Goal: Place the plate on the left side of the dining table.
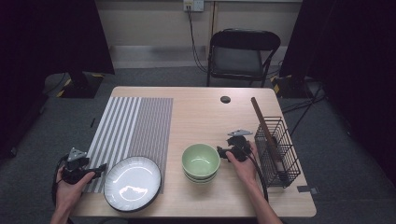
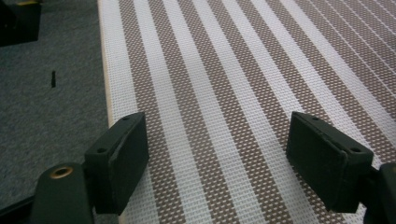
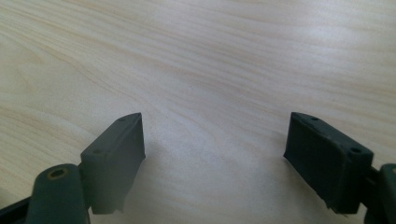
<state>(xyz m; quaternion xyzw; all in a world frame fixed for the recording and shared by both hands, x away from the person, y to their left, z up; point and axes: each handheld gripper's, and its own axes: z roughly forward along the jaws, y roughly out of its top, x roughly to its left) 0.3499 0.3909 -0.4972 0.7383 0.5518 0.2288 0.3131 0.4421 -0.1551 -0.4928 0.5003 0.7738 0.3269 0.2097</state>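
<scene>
Left gripper [image 1: 100,169] sits at the lower left of the high view, over the near left corner of the table [image 1: 205,109], just left of the white plate [image 1: 132,183]. In the left gripper view its jaws stand wide apart with nothing between them; the striped placemat [image 2: 243,84] lies beneath, and the table edge and grey carpet [image 2: 46,107] show at the left of that frame.

Right gripper [image 1: 220,151] is at centre right of the high view, held level, its tip just beside the right rim of the green bowls [image 1: 201,161]; contact cannot be confirmed. In the right gripper view the jaws are spread wide and empty above bare wood.

The green bowls stand stacked at lower centre of the high view, just right of the plate. The plate rests partly on the near right corner of the placemat. A black wire rack [image 1: 278,150] holding a long brown stick [image 1: 265,128] stands at the right edge.
</scene>
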